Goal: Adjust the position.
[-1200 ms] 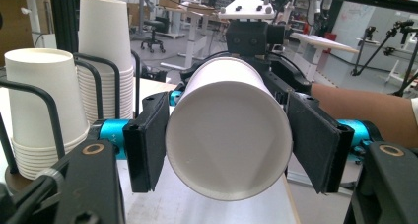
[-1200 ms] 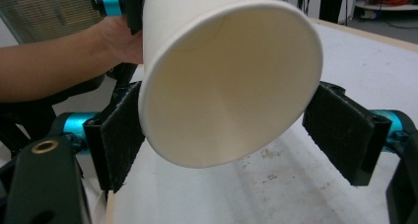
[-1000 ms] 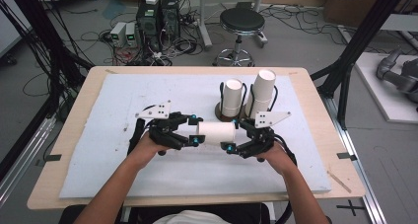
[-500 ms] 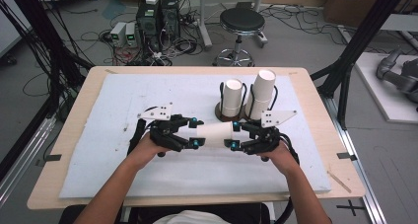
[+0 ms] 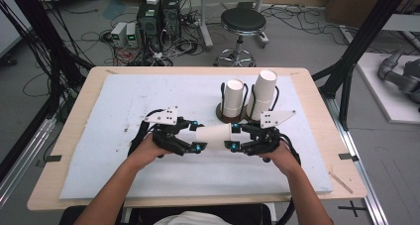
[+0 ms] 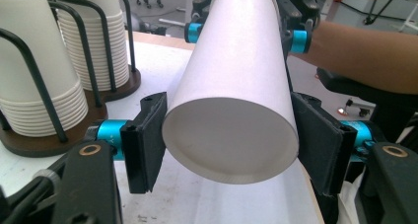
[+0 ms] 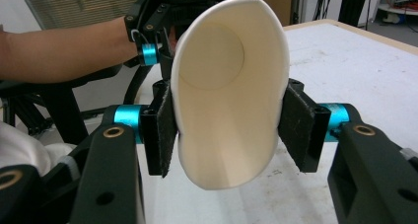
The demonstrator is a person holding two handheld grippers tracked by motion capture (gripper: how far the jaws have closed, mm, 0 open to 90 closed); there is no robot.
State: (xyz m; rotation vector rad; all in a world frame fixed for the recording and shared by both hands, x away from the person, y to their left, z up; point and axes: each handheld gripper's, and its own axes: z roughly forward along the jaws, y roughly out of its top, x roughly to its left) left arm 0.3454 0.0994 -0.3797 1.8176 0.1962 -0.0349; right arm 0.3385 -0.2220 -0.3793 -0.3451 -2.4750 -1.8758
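Fingers of the left gripper (image 6: pixel 226 150) pinched the closed bottom end of a white paper cup (image 6: pixel 236 86), with flat black pads (image 6: pixel 145 140) pressed on both sides of its smooth wall. On the other end, the right gripper (image 7: pixel 231 130) pinched the open mouth of the same cup (image 7: pixel 231 91), and the thin rim was squeezed from a circle into a tall oval between the rough black pads (image 7: pixel 296 125).

From the high view, the cup (image 5: pixel 214 133) lay on its side in the air just above the desk (image 5: pixel 74 150), held between the left gripper (image 5: pixel 195 136) and the right gripper (image 5: pixel 233 137), near the middle of the white foam sheet (image 5: pixel 124 101) that covered the wooden top. Each gripper had black arms with round turquoise joints and a grey three-cornered plate on top.

Behind the cup stood two stacks of white paper cups (image 5: pixel 234 98), upside down, each inside a black wire holder (image 5: pixel 252 98) on a round dark wooden base. The right stack (image 5: pixel 264 93) was taller than the left one.
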